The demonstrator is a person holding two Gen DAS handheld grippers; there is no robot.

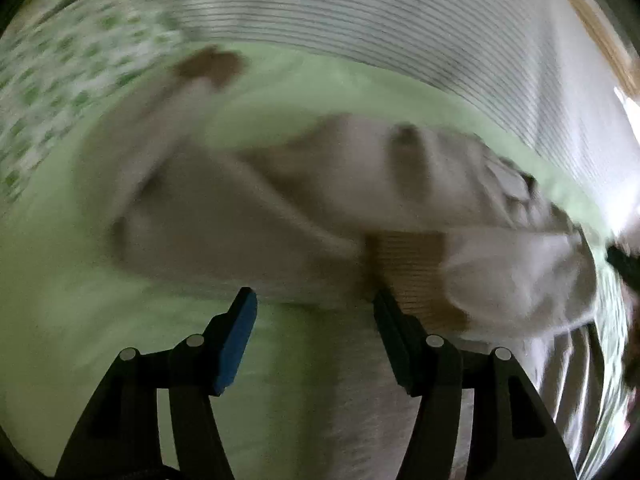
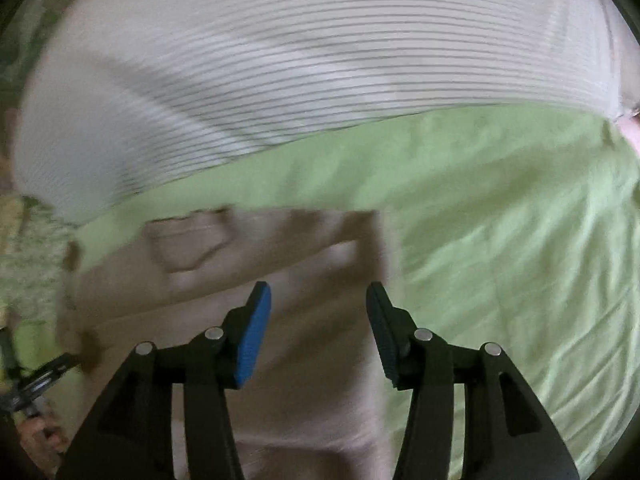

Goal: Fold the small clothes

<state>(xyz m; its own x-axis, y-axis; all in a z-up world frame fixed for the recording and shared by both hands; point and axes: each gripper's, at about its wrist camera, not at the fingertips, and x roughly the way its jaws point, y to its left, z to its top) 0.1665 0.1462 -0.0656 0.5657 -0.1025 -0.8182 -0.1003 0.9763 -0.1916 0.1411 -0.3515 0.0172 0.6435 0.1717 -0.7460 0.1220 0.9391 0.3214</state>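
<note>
Now both are seen open and empty: the left gripper (image 1: 316, 300) and right gripper (image 2: 319, 294), with the beige garment (image 2: 280, 248) spread just ahead of them.

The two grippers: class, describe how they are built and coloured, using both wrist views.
The left gripper and right gripper match: black angular linkage arms with round silver pivot pins, one finger faced with a blue ribbed pad, the other with a dark ribbed pad. No cables or sleeves show.
</note>
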